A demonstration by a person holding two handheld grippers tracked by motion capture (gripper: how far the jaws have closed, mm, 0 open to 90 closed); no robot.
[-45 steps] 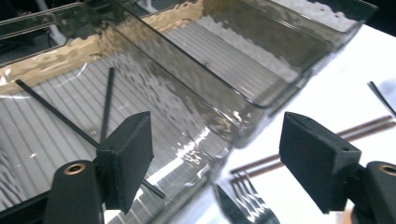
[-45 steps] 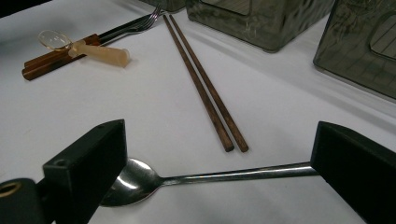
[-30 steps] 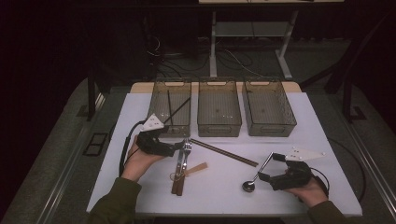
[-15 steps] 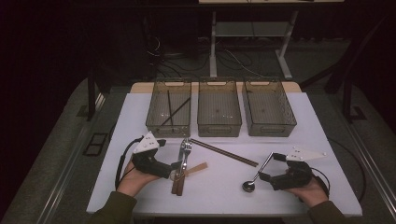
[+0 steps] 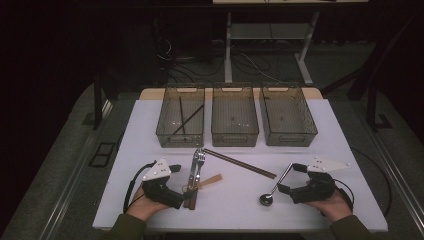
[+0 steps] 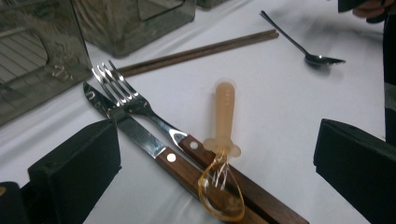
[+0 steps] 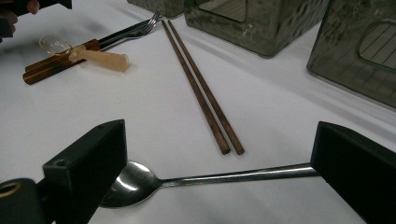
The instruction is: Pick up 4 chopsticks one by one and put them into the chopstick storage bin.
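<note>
- Fingers of the left gripper (image 5: 181, 196) are standing released and spread as wide as they go, having just been opening, and bracketing the near handle ends of the cutlery without pressing on anything.
- Between them a translucent plastic spoon (image 6: 222, 163) is lying crosswise over the wooden handles of the knife (image 6: 140, 140) and fork (image 6: 140, 105), likely the next piece to be lifted off the pile.
- Right gripper (image 5: 286, 178) fingers are also standing released, straddling the metal spoon (image 7: 187, 179); whether one pad is touching the handle tip I cannot tell.
- Chopsticks (image 5: 239, 163) are lying slantwise mid-table, between the two hands.
- Three bins are lining the far edge of the table (image 5: 330, 130); the left bin (image 5: 175, 136) is already holding dark sticks, suggesting sorting by kind.
</note>
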